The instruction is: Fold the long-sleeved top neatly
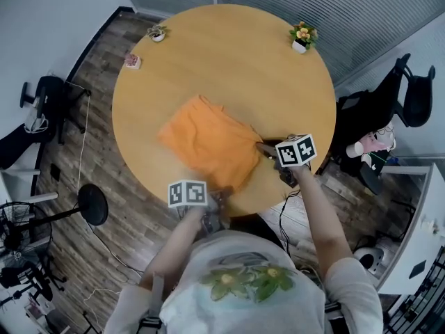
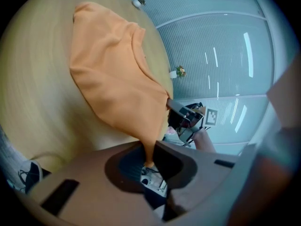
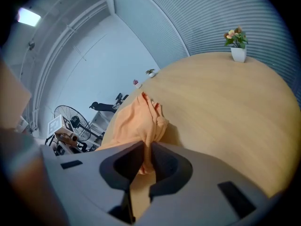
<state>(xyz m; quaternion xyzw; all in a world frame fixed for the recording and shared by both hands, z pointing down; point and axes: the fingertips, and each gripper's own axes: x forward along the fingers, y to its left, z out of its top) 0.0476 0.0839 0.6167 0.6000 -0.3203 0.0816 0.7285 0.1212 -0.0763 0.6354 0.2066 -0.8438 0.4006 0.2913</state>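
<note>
The orange long-sleeved fabric top [image 1: 208, 145] lies rumpled mid-frame in the head view, on the round light-wood desk [image 1: 229, 54]. Its near edge reaches the desk rim closest to the person. It is too crumpled to tell sleeves from body.

The near edge is pinched at two points. The left gripper [image 1: 220, 195], lower centre, has its jaws clamped on a thin tail of cloth. In the left gripper view the top [image 2: 113, 74] runs taut off the desk straight down into that gripper [image 2: 149, 160].

The right gripper [image 1: 264, 147], centre right, is clamped on the other end of that edge. Its own view shows a gathered fold of the top [image 3: 141, 121] squeezed between the jaws of the gripper [image 3: 146, 161].

My read is that the two-corner hold lets the edge lift evenly. From there it can be shaken flat or carried over toward the far side for a fold.

A white pot with yellow flowers [image 1: 302, 37] sits upper right and two smaller pots [image 1: 157, 33] upper left. Both are at the far rim, well apart from the cloth, so there is room to spread it.
</note>
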